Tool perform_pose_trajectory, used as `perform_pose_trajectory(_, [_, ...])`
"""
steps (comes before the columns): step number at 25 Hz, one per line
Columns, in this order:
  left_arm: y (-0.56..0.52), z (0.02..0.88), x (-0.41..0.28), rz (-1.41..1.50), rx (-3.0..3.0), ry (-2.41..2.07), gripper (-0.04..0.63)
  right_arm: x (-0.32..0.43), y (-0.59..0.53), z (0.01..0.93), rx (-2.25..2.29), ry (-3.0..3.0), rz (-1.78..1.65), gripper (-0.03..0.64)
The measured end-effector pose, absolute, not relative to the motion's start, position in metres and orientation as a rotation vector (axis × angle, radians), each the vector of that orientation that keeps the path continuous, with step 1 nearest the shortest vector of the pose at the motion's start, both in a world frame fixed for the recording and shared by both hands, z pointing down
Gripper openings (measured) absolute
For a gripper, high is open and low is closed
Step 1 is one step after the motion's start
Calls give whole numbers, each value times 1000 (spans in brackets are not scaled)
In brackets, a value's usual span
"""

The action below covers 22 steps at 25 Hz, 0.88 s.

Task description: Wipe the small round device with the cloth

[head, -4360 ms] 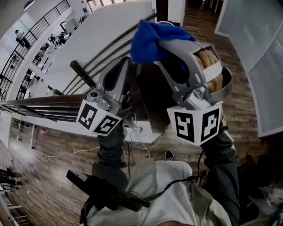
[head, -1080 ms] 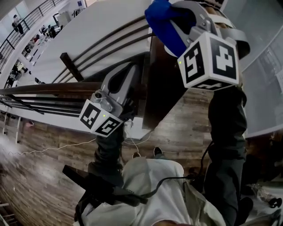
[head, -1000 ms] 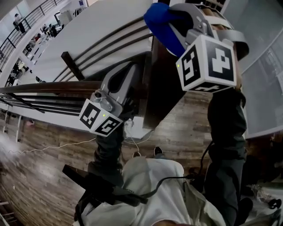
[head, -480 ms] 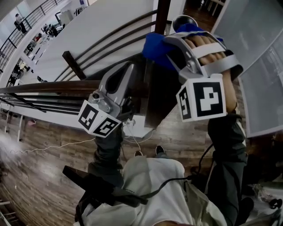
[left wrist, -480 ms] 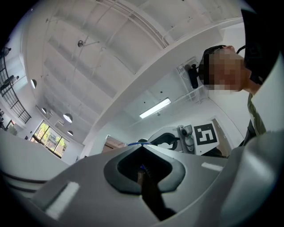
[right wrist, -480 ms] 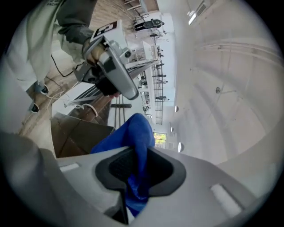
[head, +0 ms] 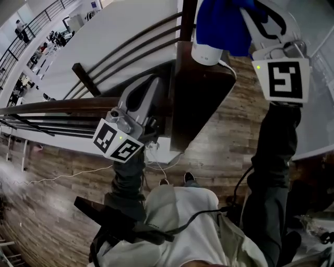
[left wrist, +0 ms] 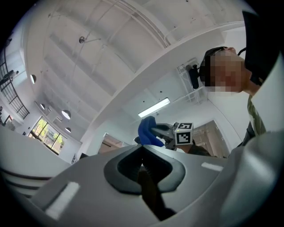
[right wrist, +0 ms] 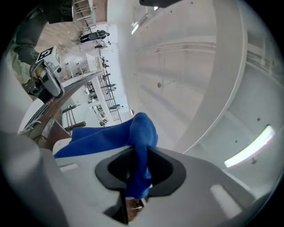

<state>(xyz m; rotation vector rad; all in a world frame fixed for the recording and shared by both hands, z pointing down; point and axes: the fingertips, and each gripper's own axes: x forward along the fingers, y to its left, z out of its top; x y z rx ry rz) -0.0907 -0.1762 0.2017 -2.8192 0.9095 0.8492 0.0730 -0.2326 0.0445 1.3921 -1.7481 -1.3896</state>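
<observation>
A small round white device (head: 207, 52) stands on top of a dark wooden post (head: 201, 94), with a white cable running off its right side. My right gripper (head: 245, 15) hangs just above and to the right of it, shut on a blue cloth (head: 224, 23) that drapes over the device's top. In the right gripper view the cloth (right wrist: 133, 133) is pinched between the jaws of the right gripper (right wrist: 135, 155), and a bit of the white device (right wrist: 61, 145) shows under it. My left gripper (head: 151, 83) is shut and holds nothing, beside the post at the wooden handrail.
A wooden handrail (head: 52, 106) and dark rails (head: 130, 47) run left from the post, over an open drop to a lower floor. Wood flooring (head: 219, 151) lies below. A glass panel (head: 318, 104) stands at the right.
My right gripper has lifted up and to the right with the cloth, uncovering the white device on the post top. The left gripper has stayed in place.
</observation>
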Motion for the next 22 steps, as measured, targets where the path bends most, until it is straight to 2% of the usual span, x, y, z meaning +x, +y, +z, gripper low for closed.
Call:
perform_pose_trajectory(6, [-175,201,-92,828,-2810,925,1,78,-266,99,1290,-1950,-1244,77])
perform_pose_trajectory(18, [-182,209,-95,814,-2820,985,0,90,-253,180,1125,-2018,-1053,77])
perform_pose_trajectory(22, [-180,203,-87,831,-2843,947,0,113,-238,154,1223,-1976,-1087,77])
